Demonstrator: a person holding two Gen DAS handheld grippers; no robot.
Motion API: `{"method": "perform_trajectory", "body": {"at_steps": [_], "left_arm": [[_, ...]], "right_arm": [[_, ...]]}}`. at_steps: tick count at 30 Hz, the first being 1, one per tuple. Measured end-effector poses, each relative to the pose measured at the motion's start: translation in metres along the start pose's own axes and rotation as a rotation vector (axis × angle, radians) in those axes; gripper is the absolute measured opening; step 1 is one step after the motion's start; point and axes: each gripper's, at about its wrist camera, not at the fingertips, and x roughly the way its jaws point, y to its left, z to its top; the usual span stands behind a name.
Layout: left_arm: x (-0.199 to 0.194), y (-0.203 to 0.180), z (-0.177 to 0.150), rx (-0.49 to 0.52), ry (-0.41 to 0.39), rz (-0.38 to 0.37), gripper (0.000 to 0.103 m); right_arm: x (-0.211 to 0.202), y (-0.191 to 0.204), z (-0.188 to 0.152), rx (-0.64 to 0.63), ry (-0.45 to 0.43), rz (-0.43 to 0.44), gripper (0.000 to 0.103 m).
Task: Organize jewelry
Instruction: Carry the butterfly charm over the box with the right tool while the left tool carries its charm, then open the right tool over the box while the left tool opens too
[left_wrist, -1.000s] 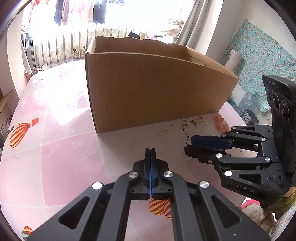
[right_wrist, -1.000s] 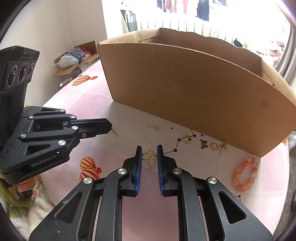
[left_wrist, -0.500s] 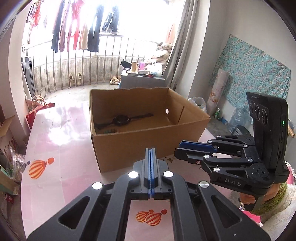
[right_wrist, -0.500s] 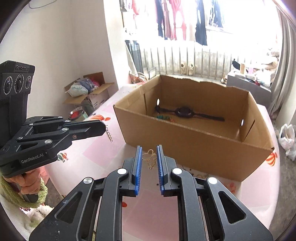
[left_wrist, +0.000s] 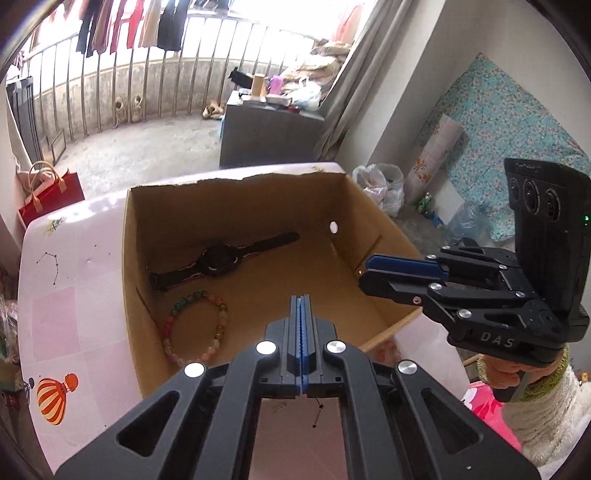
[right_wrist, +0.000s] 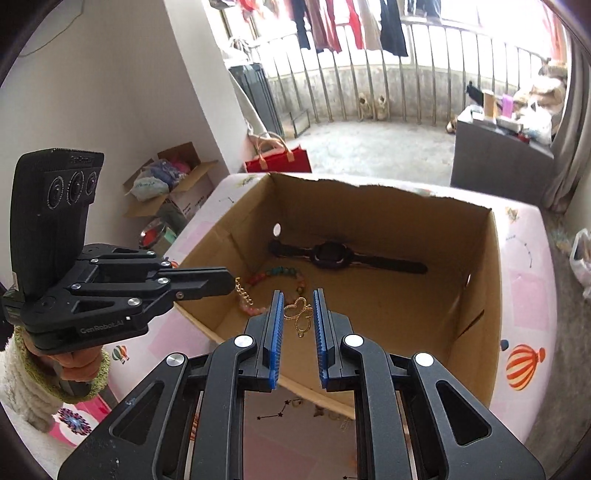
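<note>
An open cardboard box (left_wrist: 127, 266) (right_wrist: 476, 295) stands on the pink table. On its floor lie a black watch (left_wrist: 218, 258) (right_wrist: 330, 254) and a multicoloured beaded bracelet (left_wrist: 192, 328) (right_wrist: 280, 273). My left gripper (left_wrist: 301, 297) (right_wrist: 231, 282) is shut above the box's near wall. In the right wrist view a short gold chain (right_wrist: 243, 295) hangs from its tip. My right gripper (right_wrist: 298, 295) (left_wrist: 365, 273) is shut on a gold openwork pendant (right_wrist: 299, 314), held over the box's near edge. Both grippers point down into the box.
Small loose jewellery pieces (right_wrist: 295, 404) (left_wrist: 280, 408) lie on the table in front of the box's near wall. The tablecloth (left_wrist: 55, 314) is pink with balloon prints. A hand in a fluffy white sleeve (left_wrist: 532, 391) holds each gripper. A red bag (right_wrist: 279, 162) stands on the floor beyond.
Both grippers have risen from the table in front of the box and moved forward over its near wall. The box's inside, with watch and bracelet, has come into view. Both grips are unchanged.
</note>
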Motion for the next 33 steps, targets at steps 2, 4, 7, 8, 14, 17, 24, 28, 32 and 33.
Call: {"method": "perform_trajectory", "body": {"at_steps": [2, 4, 7, 8, 14, 17, 24, 28, 32, 33], "left_arm": [[0.024, 0.009, 0.015, -0.027, 0.063, 0.009, 0.0], [0.046, 0.022, 0.026, -0.079, 0.137, 0.012, 0.0], [0.07, 0.038, 0.039, -0.136, 0.206, 0.03, 0.0], [0.076, 0.043, 0.043, -0.159, 0.222, 0.029, 0.0], [0.087, 0.064, 0.049, -0.259, 0.247, 0.038, 0.001], [0.088, 0.07, 0.045, -0.288, 0.253, 0.006, 0.004], [0.08, 0.069, 0.046, -0.302, 0.216, -0.024, 0.011], [0.064, 0.067, 0.047, -0.303, 0.174, -0.043, 0.011], [0.038, 0.057, 0.045, -0.255, 0.126, -0.054, 0.013], [0.029, 0.054, 0.042, -0.24, 0.108, -0.06, 0.016]], "right_arm": [[0.019, -0.013, 0.009, 0.031, 0.075, -0.001, 0.014], [0.036, -0.025, 0.017, 0.067, 0.135, 0.008, 0.014], [0.056, -0.04, 0.029, 0.115, 0.196, 0.005, 0.014], [0.062, -0.044, 0.032, 0.125, 0.21, 0.002, 0.014], [0.082, -0.049, 0.037, 0.157, 0.25, -0.004, 0.015], [0.079, -0.049, 0.038, 0.16, 0.234, -0.001, 0.016], [0.066, -0.059, 0.041, 0.159, 0.195, -0.015, 0.017], [0.053, -0.061, 0.041, 0.171, 0.159, -0.019, 0.016], [0.024, -0.058, 0.036, 0.169, 0.093, -0.02, 0.017], [0.016, -0.057, 0.034, 0.169, 0.072, -0.018, 0.018]]}}
